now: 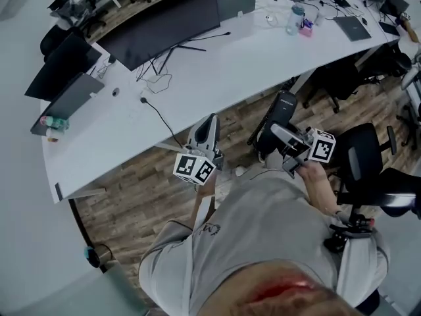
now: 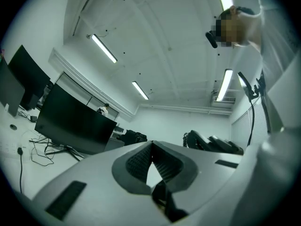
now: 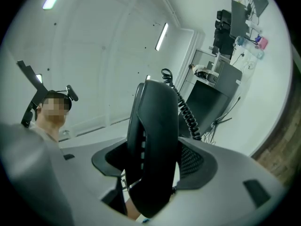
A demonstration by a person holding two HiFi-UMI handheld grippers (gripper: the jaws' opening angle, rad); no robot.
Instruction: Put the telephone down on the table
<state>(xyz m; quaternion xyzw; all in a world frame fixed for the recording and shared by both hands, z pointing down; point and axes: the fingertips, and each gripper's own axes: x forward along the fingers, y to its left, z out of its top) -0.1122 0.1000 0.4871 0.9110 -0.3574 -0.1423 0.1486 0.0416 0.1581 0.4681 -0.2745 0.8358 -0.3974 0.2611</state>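
Left gripper (image 2: 151,147): jaws together, nothing between them.
Right gripper (image 1: 284,135): clamped on the telephone (image 3: 154,126), held above the floor (image 1: 141,193).
Worktop (image 1: 217,68): at 12 o'clock, apart from the telephone.
Surroundings: monitor (image 1: 164,20) at 11 o'clock, cable (image 1: 160,114) near the front edge, office chair (image 1: 365,157) at 3 o'clock.

Left hand-held gripper (image 1: 210,121) jaws together, right hand-held gripper (image 1: 281,134) clamped on telephone (image 3: 157,126)
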